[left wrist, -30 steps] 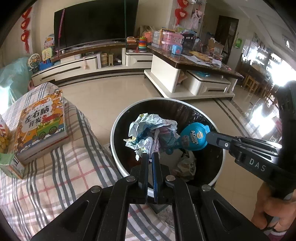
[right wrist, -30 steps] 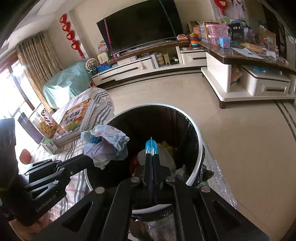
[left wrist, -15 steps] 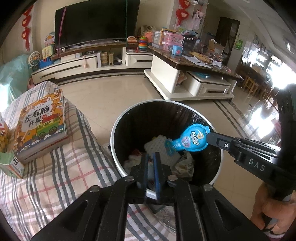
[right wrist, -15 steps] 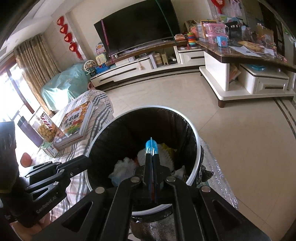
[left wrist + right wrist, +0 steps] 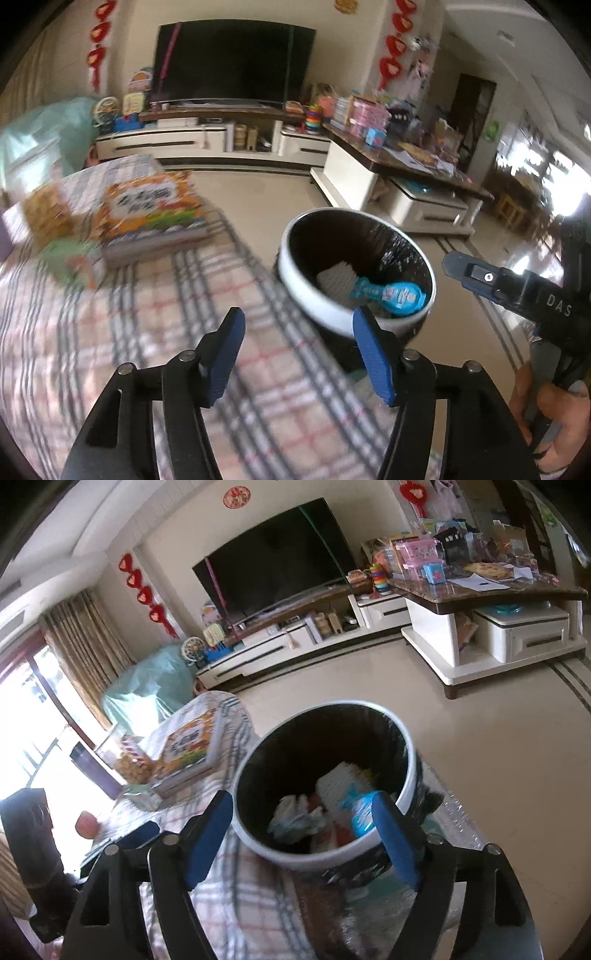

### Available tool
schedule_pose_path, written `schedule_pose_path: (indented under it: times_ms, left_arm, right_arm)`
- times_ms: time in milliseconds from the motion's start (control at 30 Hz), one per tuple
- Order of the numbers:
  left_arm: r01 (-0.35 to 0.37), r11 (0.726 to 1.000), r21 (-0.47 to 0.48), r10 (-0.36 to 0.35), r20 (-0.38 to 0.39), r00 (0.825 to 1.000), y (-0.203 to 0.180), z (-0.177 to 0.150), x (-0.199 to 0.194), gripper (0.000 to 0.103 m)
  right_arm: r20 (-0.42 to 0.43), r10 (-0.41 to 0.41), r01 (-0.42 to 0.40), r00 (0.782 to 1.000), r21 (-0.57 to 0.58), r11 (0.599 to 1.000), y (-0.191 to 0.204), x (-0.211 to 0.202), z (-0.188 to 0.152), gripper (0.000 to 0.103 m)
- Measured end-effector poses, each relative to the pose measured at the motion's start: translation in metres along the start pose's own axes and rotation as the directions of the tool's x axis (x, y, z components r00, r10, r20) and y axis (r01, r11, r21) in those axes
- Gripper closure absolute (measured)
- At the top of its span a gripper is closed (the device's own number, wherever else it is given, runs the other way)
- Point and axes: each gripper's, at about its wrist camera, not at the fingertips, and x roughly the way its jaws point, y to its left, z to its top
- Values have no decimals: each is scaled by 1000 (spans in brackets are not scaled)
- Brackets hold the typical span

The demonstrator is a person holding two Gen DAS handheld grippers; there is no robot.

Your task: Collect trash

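Observation:
A round white-rimmed trash bin (image 5: 314, 295) with a black liner stands beside the checked tablecloth; it also shows in the right wrist view (image 5: 295, 853). Inside lie a blue wrapper (image 5: 391, 295), also seen in the right wrist view (image 5: 360, 812), a crumpled paper ball (image 5: 295, 816) and a white foam piece (image 5: 334, 277). My left gripper (image 5: 299, 354) is open and empty, above the cloth at the bin's near rim. My right gripper (image 5: 306, 838) is open and empty, just above the bin's near edge. Its finger shows in the left wrist view (image 5: 476, 275), right of the bin.
On the checked tablecloth (image 5: 147, 332) lie a colourful book (image 5: 151, 214), a snack box (image 5: 48, 218) and a green carton (image 5: 70, 262). A purple bottle (image 5: 96, 771) and a red apple (image 5: 86, 823) stand at the left. A coffee table (image 5: 480, 602) and TV stand lie beyond.
Both grippers opened. The paper ball and then the blue wrapper dropped into the bin. Both grippers pulled back, the left one swinging left over the tablecloth.

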Motion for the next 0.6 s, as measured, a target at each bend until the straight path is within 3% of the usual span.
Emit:
schedule_pose_path:
  times_ms: [167,467,533,600]
  left_arm:
    - [-60,997,-50,63,53,997,20,-47,-45,24]
    - [-155,983,-102,166,109,980,39,-107,-108,23]
    - [-200,974,-104,212,131,968,38,-113,-123,21]
    - [-237,966,-104,251,162,954,33,-118,-138,12]
  right_arm:
    - [32,20,-20,999,-19,1000,26,-21,-33,13]
    - [80,5,4,997,-103,995,69,-44,-91,9]
    - [87,-5,17,996,-138,990,81,-50,-96,9]
    - [107,-11,28,994,-163,986,89,-59,-96,8]
